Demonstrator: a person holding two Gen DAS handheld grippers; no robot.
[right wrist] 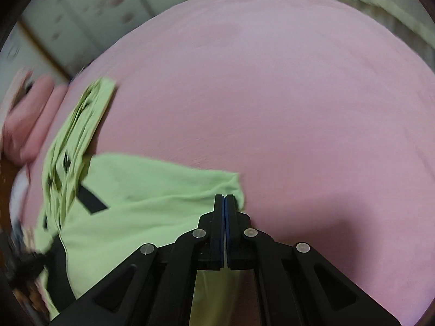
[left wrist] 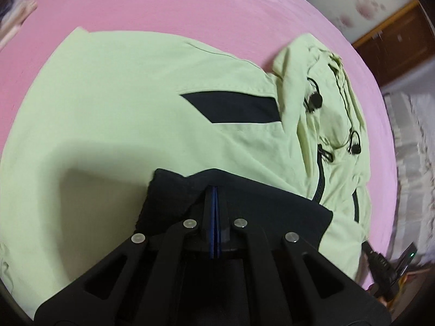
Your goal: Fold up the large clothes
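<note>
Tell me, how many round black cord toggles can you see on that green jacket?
2, both by the bunched hood of the jacket: upper toggle, lower toggle near the zipper top. Folds may hide more.

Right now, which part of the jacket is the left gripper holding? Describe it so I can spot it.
On the pink bedsheet lies a light green jacket. The left gripper is shut on its black cuff, at the near edge. It is the only broad, solid black end piece; the chest's black patch is a narrow slanted strip.
</note>
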